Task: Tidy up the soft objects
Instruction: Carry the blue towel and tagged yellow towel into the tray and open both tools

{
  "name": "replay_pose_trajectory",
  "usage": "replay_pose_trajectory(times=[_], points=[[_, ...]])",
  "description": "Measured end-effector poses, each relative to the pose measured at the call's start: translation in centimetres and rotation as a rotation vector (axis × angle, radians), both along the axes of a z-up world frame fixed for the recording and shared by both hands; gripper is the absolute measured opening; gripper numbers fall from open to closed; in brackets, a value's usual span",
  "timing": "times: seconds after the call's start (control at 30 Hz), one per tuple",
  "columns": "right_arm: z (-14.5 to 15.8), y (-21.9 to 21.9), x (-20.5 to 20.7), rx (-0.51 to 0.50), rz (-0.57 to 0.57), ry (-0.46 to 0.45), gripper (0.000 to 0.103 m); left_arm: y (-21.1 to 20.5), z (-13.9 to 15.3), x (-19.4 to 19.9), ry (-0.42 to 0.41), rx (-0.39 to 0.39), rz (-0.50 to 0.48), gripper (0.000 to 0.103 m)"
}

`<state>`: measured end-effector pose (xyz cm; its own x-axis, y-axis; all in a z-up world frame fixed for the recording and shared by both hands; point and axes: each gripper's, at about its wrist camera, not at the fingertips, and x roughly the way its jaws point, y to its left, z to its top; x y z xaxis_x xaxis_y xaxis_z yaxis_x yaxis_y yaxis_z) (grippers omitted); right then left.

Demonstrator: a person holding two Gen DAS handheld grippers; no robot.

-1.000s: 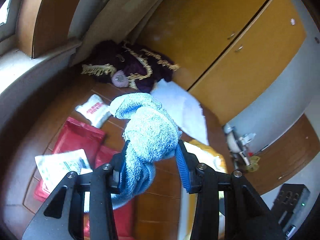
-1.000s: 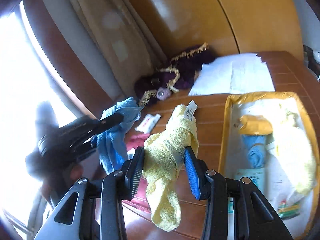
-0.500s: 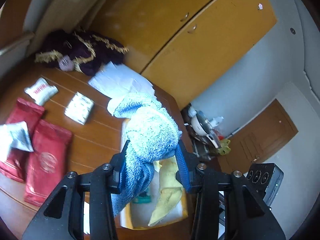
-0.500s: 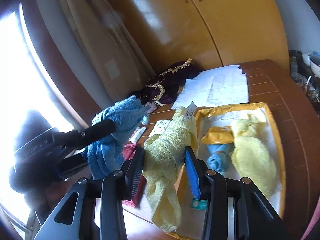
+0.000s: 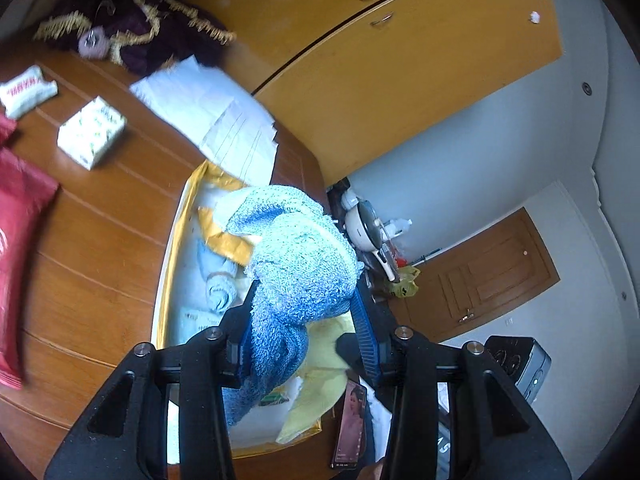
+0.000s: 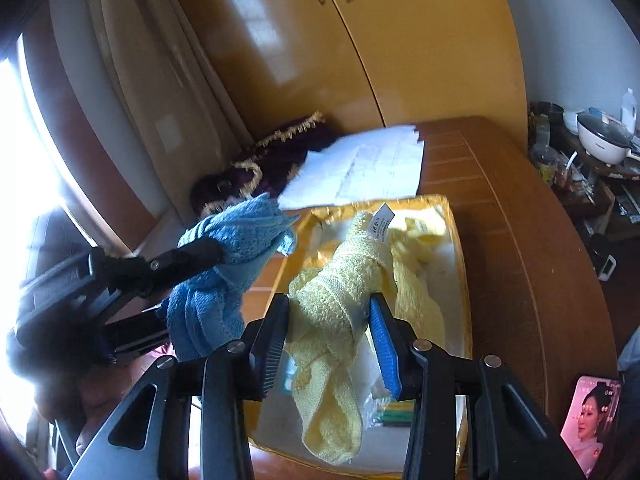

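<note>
My left gripper (image 5: 304, 320) clamps the blue towel (image 5: 300, 276), hiding the tray (image 5: 172, 240) centre; right gripper (image 6: 328, 336) clamps the yellow towel (image 6: 340, 280); both have moved over the tray since a second ago.

Red pouch (image 5: 16, 248) cut off by left edge of left wrist view — blurred too, print unreadable. Small white packet (image 5: 26, 90) w/ red lettering: smeared, can't read. Phone (image 5: 350, 424) partly hidden behind left gripper (image 5: 304, 332) frame; in right wrist view phone (image 6: 592, 420) clipped at the corner. Tray (image 5: 172, 240) contents mostly covered by blue towel (image 5: 296, 280); rolled items underneath only partly seen. In right view, yellow towel (image 6: 340, 320) hides tray (image 6: 464, 280) middle. Tag (image 6: 382, 222) text too small. Left side blown out by window glare — hand on the gripper there lost in dark blur. Clutter on far side table (image 6: 592, 160) too small to tell apart.
</note>
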<state>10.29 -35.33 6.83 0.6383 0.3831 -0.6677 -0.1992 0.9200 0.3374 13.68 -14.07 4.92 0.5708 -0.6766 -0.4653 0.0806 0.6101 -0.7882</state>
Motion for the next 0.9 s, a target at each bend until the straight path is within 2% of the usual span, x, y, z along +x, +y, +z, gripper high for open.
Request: replay_pose_trajectory(times=[0.1,0.23,0.33,0.47,0.57,0.7,0.9], points=[[-1.2,0.5,0.0,-0.017,0.008,0.033,0.042,-0.3,-0.7,0.5,0.049,-0.04,-0.013,0.04],[-1.8,0.9,-0.1,-0.045,0.008,0.036,0.042,-0.7,0.9,0.2,0.003,-0.096,-0.025,0.04],[-2.0,1.0,-0.1,-0.061,0.0,0.04,0.042,-0.8,0.0,0.8,0.045,-0.156,-0.041,0.04],[-2.3,1.3,-0.2,-0.085,-0.004,0.051,0.042,-0.7,-4.0,1.7,0.175,-0.13,-0.008,0.04],[-2.7,1.4,0.0,-0.096,-0.002,0.067,0.043,-0.7,-6.1,1.5,0.23,-0.116,-0.001,0.04],[-3.1,1.9,0.3,-0.108,0.004,0.085,0.043,-1.0,-7.1,0.8,0.239,-0.054,-0.019,0.04],[-3.7,2.6,0.5,-0.159,0.013,0.097,0.045,-1.5,-7.0,0.1,0.206,0.041,-0.039,0.041]])
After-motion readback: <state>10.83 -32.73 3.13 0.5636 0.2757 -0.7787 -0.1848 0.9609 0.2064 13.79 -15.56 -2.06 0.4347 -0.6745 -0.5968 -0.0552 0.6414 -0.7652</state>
